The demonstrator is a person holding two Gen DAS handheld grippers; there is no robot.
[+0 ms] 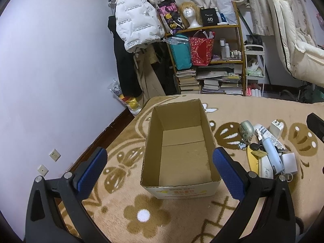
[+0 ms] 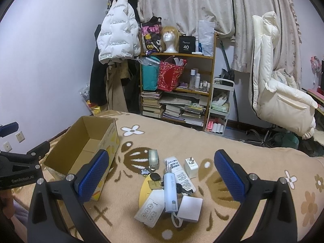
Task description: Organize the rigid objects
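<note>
We hold both grippers spread wide and empty: the left gripper (image 1: 160,162) hangs over the bare box (image 1: 210,139), the right gripper (image 2: 162,174) over the pile (image 2: 170,190) on the blanket (image 2: 253,151) beside it. We judge nothing packed yet. We'd take a loose edge piece first, say the plug (image 2: 190,167), closing squarely on its flat sides. The blue tube (image 2: 169,192) seems to lie across keys (image 2: 155,176), though the tangle is hard to read, so we'd lift it slowly.

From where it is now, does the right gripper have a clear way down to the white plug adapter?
Probably yes: right gripper is open, adapter lies exposed beside the tube.
</note>
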